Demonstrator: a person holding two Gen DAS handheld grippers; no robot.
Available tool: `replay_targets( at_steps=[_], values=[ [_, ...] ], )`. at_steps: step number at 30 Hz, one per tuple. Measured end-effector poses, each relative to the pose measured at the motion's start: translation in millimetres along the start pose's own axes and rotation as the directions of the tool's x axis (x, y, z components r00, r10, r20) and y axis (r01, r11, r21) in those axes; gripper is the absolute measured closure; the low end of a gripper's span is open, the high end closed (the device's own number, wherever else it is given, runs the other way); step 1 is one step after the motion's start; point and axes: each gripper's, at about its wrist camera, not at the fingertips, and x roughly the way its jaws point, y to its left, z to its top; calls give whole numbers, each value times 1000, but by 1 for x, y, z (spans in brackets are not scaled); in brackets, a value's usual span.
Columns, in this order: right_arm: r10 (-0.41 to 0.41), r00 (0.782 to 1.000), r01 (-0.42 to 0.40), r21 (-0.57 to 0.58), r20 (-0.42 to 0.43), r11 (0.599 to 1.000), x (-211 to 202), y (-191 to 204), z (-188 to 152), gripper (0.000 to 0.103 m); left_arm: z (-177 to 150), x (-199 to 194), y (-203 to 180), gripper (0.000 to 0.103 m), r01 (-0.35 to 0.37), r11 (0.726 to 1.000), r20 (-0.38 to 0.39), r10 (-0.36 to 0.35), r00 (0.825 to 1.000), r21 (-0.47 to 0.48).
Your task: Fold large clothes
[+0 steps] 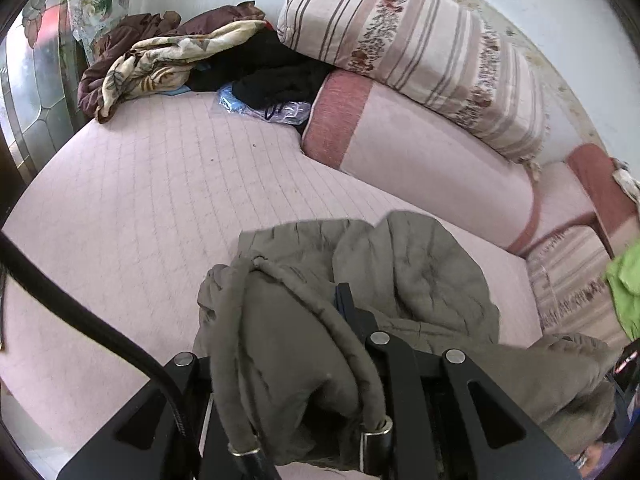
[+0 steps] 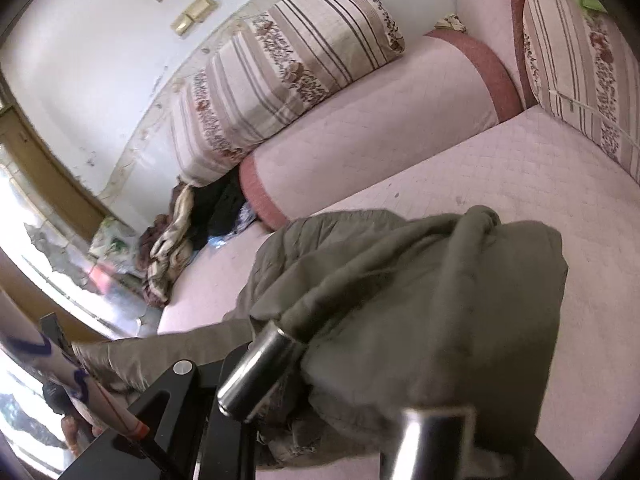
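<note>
Garment (image 1: 420, 280) in both closed jaws

Seating: corner sofa (image 1: 152, 184), pale pink quilted cover; bolsters (image 1: 432, 160) w/ dusty-red end bands.
Cushions: striped floral back cushions (image 1: 408, 48) along wall, another at rt corner (image 2: 580, 64).
Wall: white (image 2: 80, 48), stained; beige switch plate (image 2: 196, 12).
Window: patterned glass (image 1: 36, 72), daylight coming in.
Clutter: brown/cream blanket (image 1: 148, 60), black clothes (image 1: 268, 72) at far end.

Olive garment (image 1: 420, 280) on pink mattress (image 1: 140, 200).
</note>
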Motion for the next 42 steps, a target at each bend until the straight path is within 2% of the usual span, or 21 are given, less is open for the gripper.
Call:
replay_targets(
  at_steps=[8,13,19,22,26,30,31,32,33,34,36,39,42],
  values=[
    [-144,989,145,29,-36,989,96,-22,47,81,42,101,6,85,-136,991,-57,135,989,-4],
    [-195,978,198,43,-70,979,144,-41,57,80,57,161,0,83,-200,980,-98,200,975,10],
    [-250,964,254,36,-94,967,184,-58,62,79,64,206,-5,82,-258,966,-126,257,958,14],
    [-252,962,259,57,-105,964,194,-68,60,78,65,217,-6,81,-266,964,-130,264,956,-4],
    [-202,971,216,107,-125,971,192,-74,60,72,68,209,-10,76,-235,972,-138,236,962,27],
    [-47,996,64,234,-77,970,159,-78,71,46,77,176,4,63,-78,996,-136,71,988,-47],
    [-25,997,41,247,-67,968,153,-77,73,35,79,163,11,55,-22,996,-131,10,991,-91],
    [-3,999,15,252,-46,968,144,-75,75,30,80,152,16,49,22,991,-125,-39,991,-130],
    [10,1000,-10,231,-2,973,134,-71,75,23,79,144,18,37,52,986,-117,-71,991,-158],
    [-15,1000,10,191,27,982,121,-61,76,20,80,131,22,29,90,976,-95,-111,989,-196],
    [-56,996,49,110,67,993,102,-44,77,18,80,106,26,25,134,963,-45,-149,988,-234],
    [-98,990,96,26,105,995,79,-20,75,18,79,67,21,25,177,961,-16,-184,983,-211],
    [-134,983,144,-77,127,987,59,11,61,18,66,28,17,24,165,972,20,-164,986,-167]
  ],
)
